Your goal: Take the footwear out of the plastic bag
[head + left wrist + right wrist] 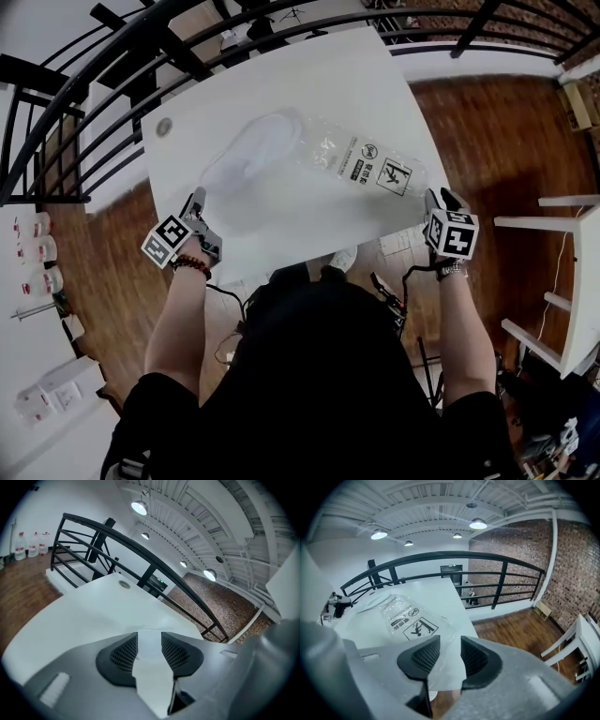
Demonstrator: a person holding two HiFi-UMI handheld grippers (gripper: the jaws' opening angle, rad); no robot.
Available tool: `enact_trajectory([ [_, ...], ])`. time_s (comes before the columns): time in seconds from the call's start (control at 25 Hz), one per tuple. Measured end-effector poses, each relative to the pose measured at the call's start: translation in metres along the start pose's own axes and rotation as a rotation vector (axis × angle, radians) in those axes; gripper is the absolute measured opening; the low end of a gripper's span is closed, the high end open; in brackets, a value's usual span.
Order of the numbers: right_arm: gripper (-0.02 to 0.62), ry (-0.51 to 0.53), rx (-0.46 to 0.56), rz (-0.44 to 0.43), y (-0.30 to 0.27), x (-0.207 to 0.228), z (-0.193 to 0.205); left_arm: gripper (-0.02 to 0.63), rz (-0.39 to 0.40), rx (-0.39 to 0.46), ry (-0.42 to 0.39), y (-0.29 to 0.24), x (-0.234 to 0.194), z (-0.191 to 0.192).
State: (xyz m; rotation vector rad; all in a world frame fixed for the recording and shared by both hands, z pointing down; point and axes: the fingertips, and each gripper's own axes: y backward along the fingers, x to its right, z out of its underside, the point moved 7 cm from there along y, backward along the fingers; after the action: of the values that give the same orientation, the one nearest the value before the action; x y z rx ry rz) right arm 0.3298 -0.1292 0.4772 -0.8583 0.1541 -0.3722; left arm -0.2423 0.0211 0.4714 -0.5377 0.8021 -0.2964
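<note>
A white slipper (pixel 251 150) lies on the white table (pixel 309 75), left of centre. Its right end meets a crinkled clear plastic bag (pixel 366 167) with a printed warning label; I cannot tell whether the slipper's end is inside the bag. My left gripper (pixel 196 208) rests at the table's near left edge, just below the slipper, open with only bare table (pixel 93 611) between its jaws (pixel 150 641). My right gripper (pixel 437 200) is at the near right corner, open, and the bag (pixel 405 616) lies just ahead of it (pixel 450 651).
A small round disc (pixel 164 127) is set in the table's far left corner. Black railings (pixel 112 66) run behind and left of the table. Wooden floor (pixel 497 131) lies to the right, with white furniture (pixel 567 281). Water jugs (pixel 37 253) stand at far left.
</note>
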Motion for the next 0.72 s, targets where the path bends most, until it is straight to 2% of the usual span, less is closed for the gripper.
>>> enact_trajectory([
  [0.24, 0.124, 0.045, 0.071, -0.035, 0.01, -0.008, -0.018, 0.136, 0.046, 0.01, -0.071, 0.011, 0.033, 0.007],
  [0.48, 0.12, 0.072, 0.138, -0.06, 0.018, -0.032, -0.034, 0.103, 0.12, -0.051, -0.221, 0.014, 0.068, 0.02],
  [0.6, 0.09, 0.089, 0.162, -0.069, 0.021, -0.044, -0.037, 0.092, 0.163, -0.092, -0.313, 0.012, 0.082, 0.031],
  [0.72, 0.029, 0.116, 0.183, -0.084, 0.028, -0.06, -0.038, 0.081, 0.207, -0.128, -0.409, 0.011, 0.096, 0.041],
])
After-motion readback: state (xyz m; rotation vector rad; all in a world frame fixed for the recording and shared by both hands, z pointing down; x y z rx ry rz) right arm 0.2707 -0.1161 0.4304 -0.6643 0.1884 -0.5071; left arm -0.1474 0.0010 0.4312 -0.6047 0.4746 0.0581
